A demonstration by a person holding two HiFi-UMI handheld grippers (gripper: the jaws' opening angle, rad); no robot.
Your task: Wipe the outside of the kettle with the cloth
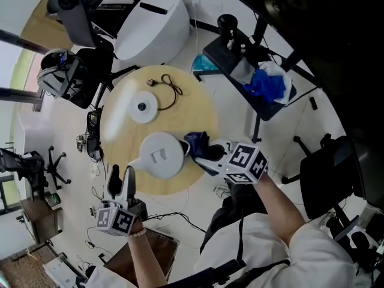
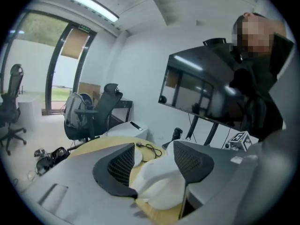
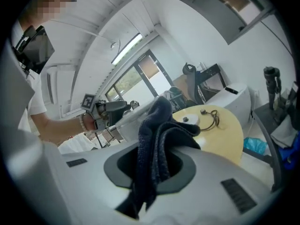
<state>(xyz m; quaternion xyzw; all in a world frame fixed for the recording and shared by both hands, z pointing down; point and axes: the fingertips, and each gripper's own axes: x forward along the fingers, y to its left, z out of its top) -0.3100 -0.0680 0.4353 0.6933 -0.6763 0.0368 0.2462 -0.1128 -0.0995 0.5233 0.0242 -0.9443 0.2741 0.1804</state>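
The right gripper point(image 1: 204, 153) is pinching the dark cloth point(image 1: 198, 141) just beside the white kettle point(image 1: 161, 155) on the desk point(image 1: 198, 110). The left gripper point(image 1: 121, 176) is gaping open by the spout point(image 1: 133, 161) (touching nothing), so bracing the kettle first seems wise.

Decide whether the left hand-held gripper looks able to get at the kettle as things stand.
Probably yes. The left hand-held gripper stands open, facing the spout side of the kettle with nothing between them. The right hand-held gripper, shut on the cloth, sits at the opposite side, out of the way.
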